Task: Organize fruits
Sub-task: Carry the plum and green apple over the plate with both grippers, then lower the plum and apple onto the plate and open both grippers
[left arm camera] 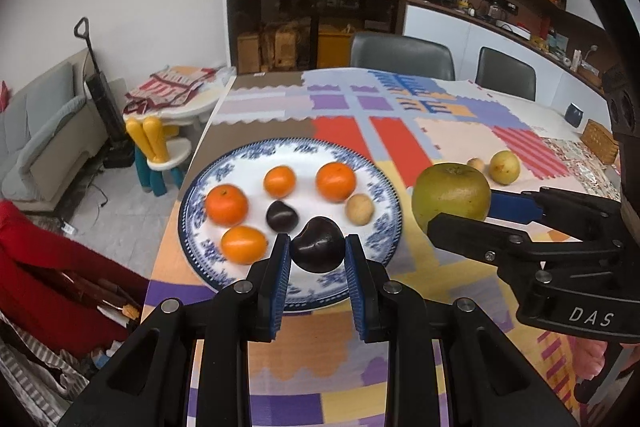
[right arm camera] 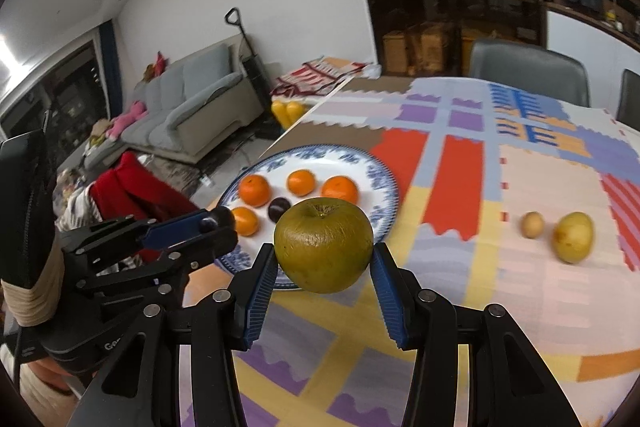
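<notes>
While the left gripper (left arm camera: 318, 253) is clamping a dark plum (left arm camera: 319, 245) over the blue-rimmed plate (left arm camera: 390, 199), the right gripper (right arm camera: 324, 259) is gripping a green apple (right arm camera: 323, 243) above the tabletop (right arm camera: 520, 307). Only the left wrist view is showing a beige fruit (left arm camera: 359, 209) lying on the plate beyond, among four oranges (left arm camera: 335, 181).
</notes>
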The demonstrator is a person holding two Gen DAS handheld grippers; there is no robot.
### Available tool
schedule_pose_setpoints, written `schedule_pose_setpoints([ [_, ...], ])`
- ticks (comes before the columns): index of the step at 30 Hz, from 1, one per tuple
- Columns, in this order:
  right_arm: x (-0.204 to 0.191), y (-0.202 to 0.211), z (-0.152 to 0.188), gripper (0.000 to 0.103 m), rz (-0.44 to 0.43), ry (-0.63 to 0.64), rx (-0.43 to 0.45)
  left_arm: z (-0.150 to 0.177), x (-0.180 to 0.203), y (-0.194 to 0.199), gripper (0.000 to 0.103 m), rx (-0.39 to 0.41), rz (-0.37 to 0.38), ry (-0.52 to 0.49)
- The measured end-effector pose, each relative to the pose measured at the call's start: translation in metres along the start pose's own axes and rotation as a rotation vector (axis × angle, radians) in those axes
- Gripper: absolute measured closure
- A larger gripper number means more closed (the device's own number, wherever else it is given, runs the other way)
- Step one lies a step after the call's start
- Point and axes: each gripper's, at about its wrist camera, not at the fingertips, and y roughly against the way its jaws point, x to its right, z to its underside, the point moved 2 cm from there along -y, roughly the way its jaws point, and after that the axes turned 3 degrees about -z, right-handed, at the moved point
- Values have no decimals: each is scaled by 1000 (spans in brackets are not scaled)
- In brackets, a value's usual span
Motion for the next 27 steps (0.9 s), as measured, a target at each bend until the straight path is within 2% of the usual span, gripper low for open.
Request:
schedule_pose_setpoints([
  [13, -7, -58, 0, 54, -41, 37, -108, 14, -15, -37, 76, -74, 11, 4],
  [22, -1, -71, -1, 54, -49, 24, -133, 16, -16, -45, 75, -94, 6, -7],
  [23, -1, -72, -1, 54, -49, 24, -135, 16, -17, -45, 74, -96, 4, -7],
  [25, 0, -73, 0, 53, -48, 19, -139, 16, -17, -43, 63, -94, -1, -6],
  [27, 0, -71, 0, 53, -49, 17, -134, 16, -17, -39, 58, -84, -9, -4],
])
